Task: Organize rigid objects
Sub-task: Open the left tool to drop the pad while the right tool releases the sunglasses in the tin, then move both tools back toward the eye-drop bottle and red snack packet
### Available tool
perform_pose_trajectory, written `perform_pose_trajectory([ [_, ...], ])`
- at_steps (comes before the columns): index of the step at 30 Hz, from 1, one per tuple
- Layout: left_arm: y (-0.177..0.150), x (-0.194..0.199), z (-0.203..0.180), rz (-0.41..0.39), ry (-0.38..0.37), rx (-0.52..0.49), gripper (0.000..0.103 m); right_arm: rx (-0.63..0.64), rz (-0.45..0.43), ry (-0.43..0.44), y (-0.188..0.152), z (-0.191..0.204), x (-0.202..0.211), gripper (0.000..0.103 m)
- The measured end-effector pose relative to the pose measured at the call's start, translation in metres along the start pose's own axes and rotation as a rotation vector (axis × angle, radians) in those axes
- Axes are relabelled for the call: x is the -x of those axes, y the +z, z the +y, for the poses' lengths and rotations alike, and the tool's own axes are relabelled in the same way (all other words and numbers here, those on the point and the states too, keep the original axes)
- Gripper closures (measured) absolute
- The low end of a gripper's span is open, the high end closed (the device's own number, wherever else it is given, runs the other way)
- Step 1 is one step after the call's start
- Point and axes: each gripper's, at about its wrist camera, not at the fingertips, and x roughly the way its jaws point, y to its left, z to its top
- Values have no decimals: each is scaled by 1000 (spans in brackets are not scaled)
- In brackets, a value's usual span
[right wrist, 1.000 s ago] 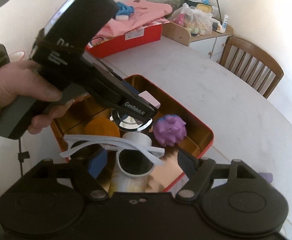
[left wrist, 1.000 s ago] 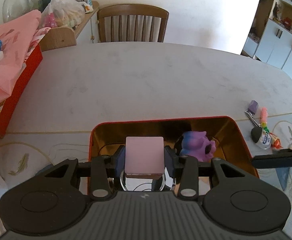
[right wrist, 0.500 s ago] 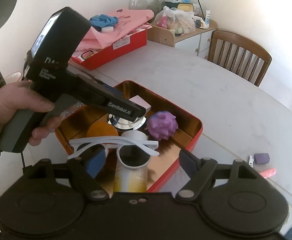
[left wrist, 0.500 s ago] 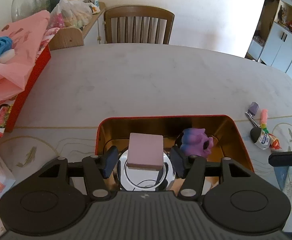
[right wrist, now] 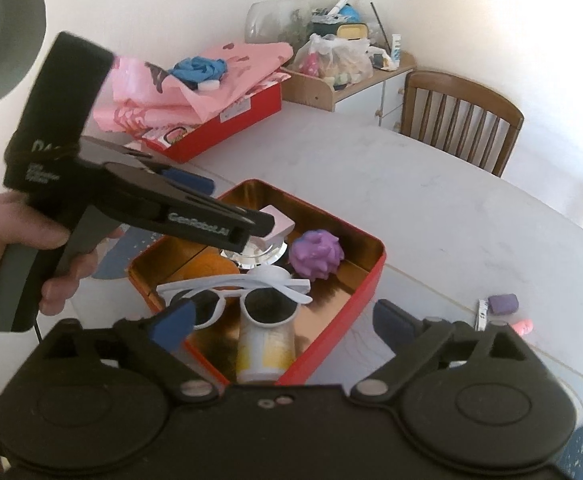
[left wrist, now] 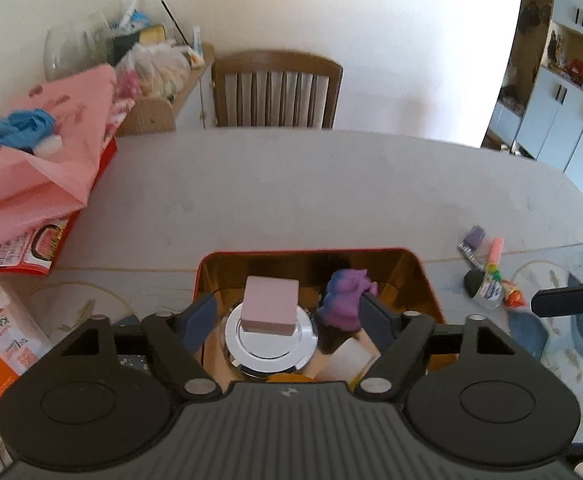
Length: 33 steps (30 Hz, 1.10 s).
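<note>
A red tin (left wrist: 205, 264) with a gold inside sits on the table; it also shows in the right wrist view (right wrist: 365, 280). In it a pink block (left wrist: 269, 304) rests on a shiny round lid (left wrist: 267, 342), beside a purple toy (left wrist: 345, 300). The right wrist view also shows white sunglasses (right wrist: 247, 296), an orange ball (right wrist: 211, 270) and a yellow-white tube (right wrist: 267, 350) in the tin. My left gripper (left wrist: 287, 318) is open and empty above the block, apart from it. My right gripper (right wrist: 283, 320) is open and empty above the tin's near corner.
A purple clip (left wrist: 473, 236), a pink marker (left wrist: 493, 250) and small packets (left wrist: 487, 286) lie on the table right of the tin. A red box under pink cloth (left wrist: 43, 168) stands at the left. A wooden chair (left wrist: 275, 90) is at the far edge.
My left gripper let go of the pink block, opened wide and drew back upward. The block now rests on the shiny lid. My right gripper pulled back a little.
</note>
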Motion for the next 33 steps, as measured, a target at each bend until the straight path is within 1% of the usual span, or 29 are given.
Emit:
perform_pose_trajectory([
  [3, 1, 12, -8, -26, -15, 9, 21, -35, -17, 7, -5, -7, 12, 0],
  [9, 0, 31, -31, -65, -32, 12, 19, -123, -55, 25, -20, -32, 39, 0],
  [17, -6, 42, -76, -83, -72, -4, 19, -201, -77, -35, -46, -76, 69, 0],
  [21, -7, 37, -101, -76, -84, -11, 19, -223, -68, -72, -61, -101, 77, 0],
  [26, -8, 24, -133, -53, -97, -35, 19, -232, -49, -95, -78, -128, 81, 0],
  [30, -8, 9, -156, -28, -100, -41, 19, -196, -31, -103, -87, -142, 79, 0],
  [33, -7, -5, -169, -3, -86, -42, 19, -153, -28, -105, -89, -147, 74, 0],
])
